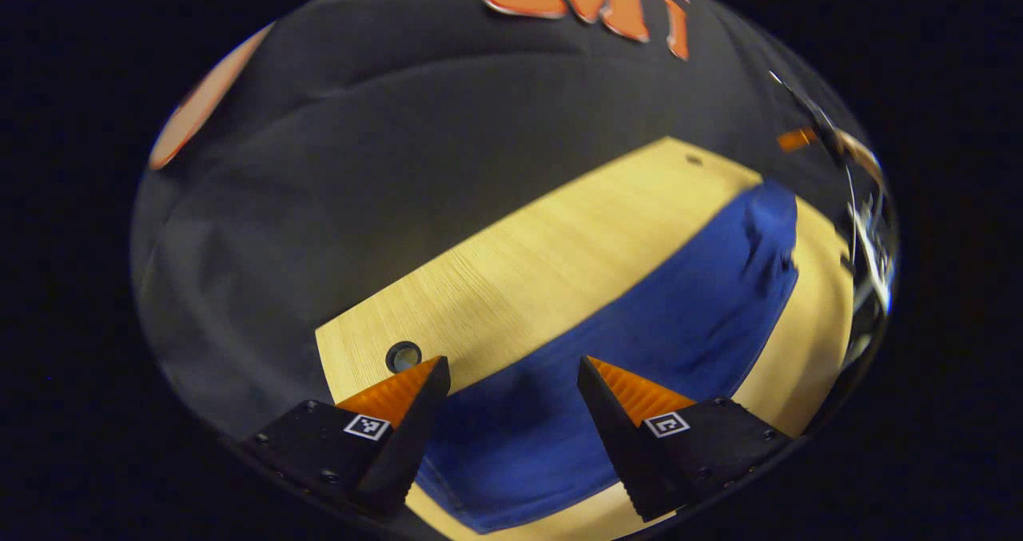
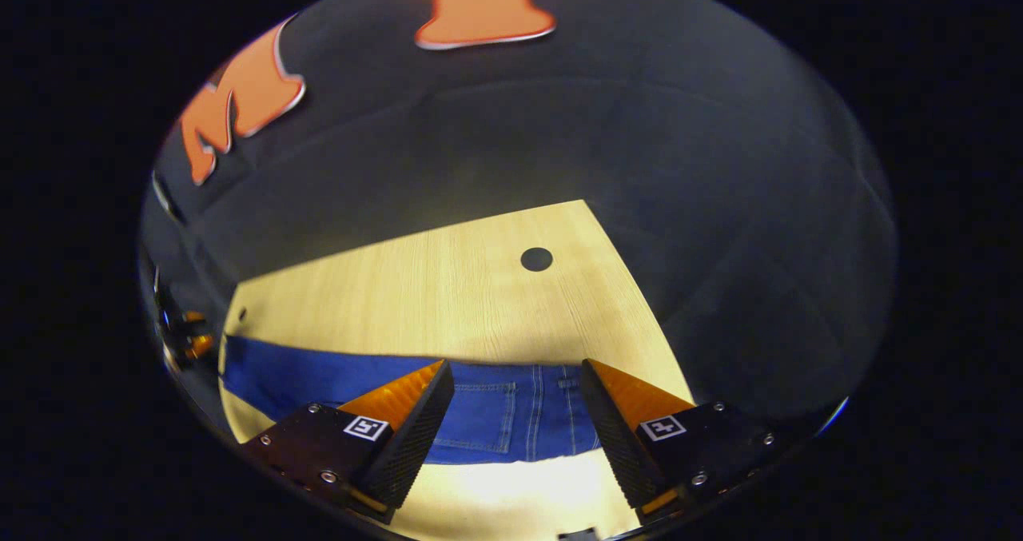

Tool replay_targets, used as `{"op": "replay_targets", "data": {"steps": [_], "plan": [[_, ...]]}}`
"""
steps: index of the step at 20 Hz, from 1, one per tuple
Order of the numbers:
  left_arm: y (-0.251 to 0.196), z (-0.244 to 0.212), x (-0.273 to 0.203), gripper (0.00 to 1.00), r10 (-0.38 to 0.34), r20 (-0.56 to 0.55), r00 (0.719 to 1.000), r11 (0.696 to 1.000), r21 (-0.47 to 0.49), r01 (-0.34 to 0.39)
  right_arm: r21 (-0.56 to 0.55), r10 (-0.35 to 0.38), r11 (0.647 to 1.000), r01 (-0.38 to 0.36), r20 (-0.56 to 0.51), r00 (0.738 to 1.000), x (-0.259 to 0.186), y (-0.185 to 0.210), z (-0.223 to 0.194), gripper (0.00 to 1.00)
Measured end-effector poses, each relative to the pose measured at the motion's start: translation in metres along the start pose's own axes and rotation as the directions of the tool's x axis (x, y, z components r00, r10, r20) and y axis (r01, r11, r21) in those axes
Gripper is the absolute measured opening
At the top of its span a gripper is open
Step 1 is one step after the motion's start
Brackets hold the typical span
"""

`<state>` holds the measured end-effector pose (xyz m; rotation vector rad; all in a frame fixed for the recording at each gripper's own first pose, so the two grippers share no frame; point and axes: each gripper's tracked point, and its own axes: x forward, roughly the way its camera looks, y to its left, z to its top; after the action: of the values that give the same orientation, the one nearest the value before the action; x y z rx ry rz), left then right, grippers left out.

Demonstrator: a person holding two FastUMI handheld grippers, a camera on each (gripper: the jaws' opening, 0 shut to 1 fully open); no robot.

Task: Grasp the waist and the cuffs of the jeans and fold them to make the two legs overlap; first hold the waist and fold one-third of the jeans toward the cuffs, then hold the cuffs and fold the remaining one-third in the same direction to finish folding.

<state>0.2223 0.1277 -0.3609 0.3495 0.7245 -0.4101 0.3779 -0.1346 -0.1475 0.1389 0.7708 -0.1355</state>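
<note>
Blue jeans (image 1: 639, 325) lie flat as one long strip on a light wooden table (image 1: 543, 237). In the left gripper view my left gripper (image 1: 511, 363) hovers open over the near end of the strip, nothing between its fingers. The far end bunches slightly near the other gripper (image 1: 867, 237) at the right edge. In the right gripper view my right gripper (image 2: 516, 363) is open above the waist end, where a back pocket (image 2: 479, 417) and belt loops show. From there the jeans (image 2: 320, 377) run left towards the other gripper (image 2: 188, 333).
A round hole (image 2: 536, 259) sits in the table (image 2: 415, 285) beyond the waist, and another hole (image 1: 403, 356) lies just by my left gripper's left finger. The black cloth wall surrounds the table on the far sides. Bare wood lies beyond the jeans.
</note>
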Motion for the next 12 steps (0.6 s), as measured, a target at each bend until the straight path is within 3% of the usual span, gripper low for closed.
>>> {"op": "replay_targets", "data": {"steps": [4,6,8,10,12], "plan": [[-0.008,0.063,-0.023,1.0,0.113,0.225,0.968,0.974,-0.216,-0.064,0.226,0.017,0.974,-0.033,0.07,0.997,0.005,0.007,-0.013,0.99],[-0.004,0.058,-0.024,0.99,0.184,0.285,0.941,0.947,-0.307,-0.093,0.322,0.018,0.945,-0.049,0.097,0.995,0.006,0.008,-0.011,0.97],[-0.003,0.063,-0.029,0.99,0.237,0.322,0.917,0.928,-0.354,-0.116,0.437,0.043,0.896,-0.085,0.106,0.993,0.009,0.017,-0.017,0.97],[0.0,0.067,-0.027,0.98,0.242,0.339,0.909,0.93,-0.348,-0.118,0.529,0.086,0.839,-0.125,0.098,0.991,0.012,0.03,-0.022,0.97],[0.002,0.068,-0.025,0.98,0.248,0.342,0.906,0.924,-0.364,-0.115,0.572,0.101,0.812,-0.114,0.054,0.993,0.015,0.032,-0.03,0.97]]}}
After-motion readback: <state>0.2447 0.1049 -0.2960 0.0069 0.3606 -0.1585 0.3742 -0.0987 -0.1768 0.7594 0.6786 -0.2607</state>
